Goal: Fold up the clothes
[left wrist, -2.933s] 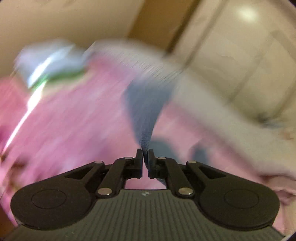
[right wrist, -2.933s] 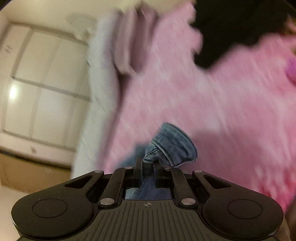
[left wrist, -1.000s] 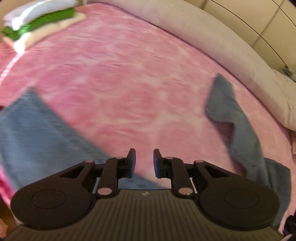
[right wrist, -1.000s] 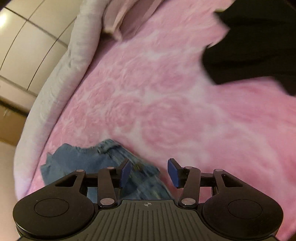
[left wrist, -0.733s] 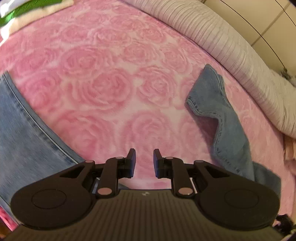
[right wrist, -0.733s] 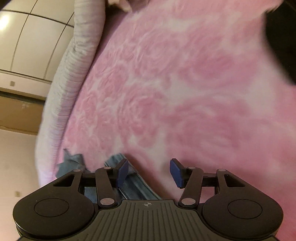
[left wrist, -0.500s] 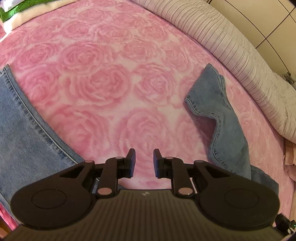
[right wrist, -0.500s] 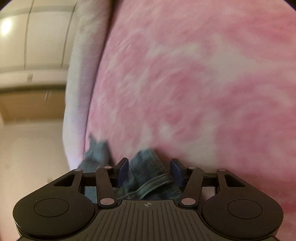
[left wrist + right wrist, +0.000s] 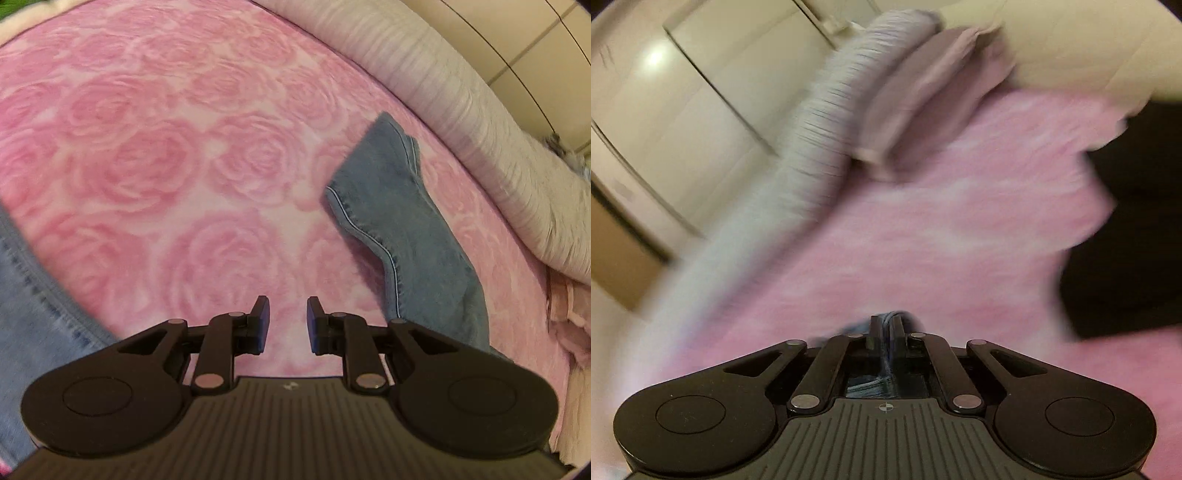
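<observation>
Over the rose-print bed cover (image 9: 155,158), the right tool (image 9: 885,328) is clamping a bunched edge of the jeans (image 9: 402,236), the left tool (image 9: 287,321) hanging released above bare cover; left should be pinching a matching edge before lifting.

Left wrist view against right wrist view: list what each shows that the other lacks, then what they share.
Only the left wrist view: the left gripper open over bare blanket, a denim leg lying flat to its right, more denim at the left edge.
Only the right wrist view: the right gripper shut on a denim fold, a dark garment, a folded mauve cloth.
Both: the pink rose blanket and the grey ribbed bolster.
</observation>
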`<control>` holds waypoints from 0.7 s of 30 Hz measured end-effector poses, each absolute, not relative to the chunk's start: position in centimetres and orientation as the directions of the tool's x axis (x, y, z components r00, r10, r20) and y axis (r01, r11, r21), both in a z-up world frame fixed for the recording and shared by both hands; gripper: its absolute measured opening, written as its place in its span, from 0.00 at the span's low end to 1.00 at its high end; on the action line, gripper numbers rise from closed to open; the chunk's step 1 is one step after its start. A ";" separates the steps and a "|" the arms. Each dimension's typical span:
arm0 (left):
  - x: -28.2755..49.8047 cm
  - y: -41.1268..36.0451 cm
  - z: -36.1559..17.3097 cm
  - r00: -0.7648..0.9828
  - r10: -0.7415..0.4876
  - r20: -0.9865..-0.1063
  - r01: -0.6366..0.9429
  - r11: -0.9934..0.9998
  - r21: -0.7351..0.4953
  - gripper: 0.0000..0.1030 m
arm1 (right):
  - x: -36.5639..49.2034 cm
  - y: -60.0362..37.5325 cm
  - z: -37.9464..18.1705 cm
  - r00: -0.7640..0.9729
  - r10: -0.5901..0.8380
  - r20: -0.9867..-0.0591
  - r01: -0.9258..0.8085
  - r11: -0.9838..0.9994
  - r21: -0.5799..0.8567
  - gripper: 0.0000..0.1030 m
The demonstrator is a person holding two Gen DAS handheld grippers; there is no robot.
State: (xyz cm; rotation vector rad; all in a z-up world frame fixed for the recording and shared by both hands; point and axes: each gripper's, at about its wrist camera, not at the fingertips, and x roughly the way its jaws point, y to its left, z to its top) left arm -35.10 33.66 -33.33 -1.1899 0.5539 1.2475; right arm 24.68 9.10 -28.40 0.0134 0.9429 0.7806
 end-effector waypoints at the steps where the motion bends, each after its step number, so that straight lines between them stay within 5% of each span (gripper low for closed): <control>1: -34.9 34.3 -33.8 0.305 0.414 -0.858 -0.918 -0.113 -0.381 0.18 | 25.3 9.9 -29.8 0.392 0.476 -0.787 -0.529 0.817 0.231 0.01; 4: -34.7 36.7 -35.1 0.332 0.399 -0.855 -0.910 -0.104 -0.402 0.22 | 26.1 9.5 -30.5 0.377 0.445 -0.812 -0.369 0.877 0.309 0.04; 6: -35.0 38.8 -35.9 0.359 0.397 -0.845 -0.893 -0.116 -0.434 0.25 | 25.7 8.9 -29.9 0.377 0.496 -0.782 -0.325 0.861 0.390 0.22; 9: -35.6 42.3 -37.7 0.414 0.379 -0.828 -0.849 -0.166 -0.501 0.32 | 24.1 9.7 -28.2 0.409 0.477 -0.778 -0.378 0.864 0.331 0.40; 17: -36.1 45.3 -44.7 0.585 0.450 -0.675 -0.459 -0.502 -0.733 0.33 | 19.9 12.2 -29.4 0.334 0.441 -0.833 -0.295 0.888 0.352 0.41; 19: -36.2 45.0 -45.9 0.579 0.516 -0.631 -0.338 -0.552 -0.762 0.27 | 19.2 12.8 -29.7 0.323 0.431 -0.843 -0.298 0.891 0.341 0.42; 21: -36.2 45.1 -46.1 0.550 0.575 -0.606 -0.268 -0.566 -0.779 0.12 | 18.6 13.4 -29.9 0.312 0.421 -0.852 -0.303 0.894 0.331 0.42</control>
